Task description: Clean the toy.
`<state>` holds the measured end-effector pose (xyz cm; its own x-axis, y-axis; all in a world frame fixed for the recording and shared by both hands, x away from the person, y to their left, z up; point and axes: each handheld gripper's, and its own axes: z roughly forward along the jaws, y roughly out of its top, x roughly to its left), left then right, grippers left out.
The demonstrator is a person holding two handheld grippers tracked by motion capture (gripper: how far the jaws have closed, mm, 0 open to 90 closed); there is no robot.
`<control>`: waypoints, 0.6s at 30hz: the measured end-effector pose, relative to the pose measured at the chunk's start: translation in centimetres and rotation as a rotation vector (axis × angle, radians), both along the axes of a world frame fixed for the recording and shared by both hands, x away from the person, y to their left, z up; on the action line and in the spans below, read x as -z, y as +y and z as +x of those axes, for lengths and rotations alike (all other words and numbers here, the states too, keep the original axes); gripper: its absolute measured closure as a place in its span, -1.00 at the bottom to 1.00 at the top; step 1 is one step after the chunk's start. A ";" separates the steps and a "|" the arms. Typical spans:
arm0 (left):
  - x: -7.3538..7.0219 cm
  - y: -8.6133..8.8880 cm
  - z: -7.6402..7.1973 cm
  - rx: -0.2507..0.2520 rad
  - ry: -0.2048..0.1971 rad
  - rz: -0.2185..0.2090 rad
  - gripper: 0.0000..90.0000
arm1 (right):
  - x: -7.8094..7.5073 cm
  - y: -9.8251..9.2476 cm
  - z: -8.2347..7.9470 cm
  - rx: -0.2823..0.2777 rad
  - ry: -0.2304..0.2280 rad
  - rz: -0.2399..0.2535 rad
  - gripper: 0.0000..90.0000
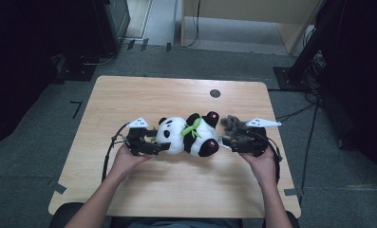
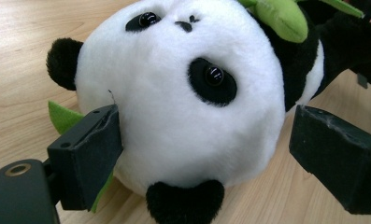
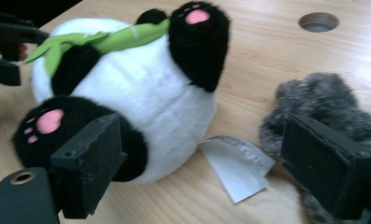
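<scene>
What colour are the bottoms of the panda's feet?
Pink pads on black feet of the panda, best in the right gripper view.

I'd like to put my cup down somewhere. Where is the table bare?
The table is bare along the far edge around the round hole, and across the near strip between the forearms. The middle is crowded: the panda, the grey plush and both claws.
</scene>
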<state>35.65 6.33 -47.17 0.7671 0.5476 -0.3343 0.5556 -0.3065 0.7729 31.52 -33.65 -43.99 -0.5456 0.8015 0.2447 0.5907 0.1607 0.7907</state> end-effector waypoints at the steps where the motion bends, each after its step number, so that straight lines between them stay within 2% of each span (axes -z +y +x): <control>1: 0.0 0.0 0.0 0.001 0.000 -0.004 -0.80 | 0.0 0.2 -0.2 -0.012 0.003 0.002 -0.71; 7: -0.1 0.3 0.0 0.006 -0.001 -0.022 -0.80 | -0.1 1.3 -1.6 -0.060 -0.021 -0.010 -0.73; 14: 0.1 0.1 0.1 0.000 0.002 0.004 -0.80 | -0.2 2.6 -2.5 -0.121 -0.046 -0.004 -0.73; 18: 0.4 0.1 0.2 0.004 0.015 0.008 -0.80 | 0.3 3.5 -2.4 -0.158 -0.043 -0.024 -0.71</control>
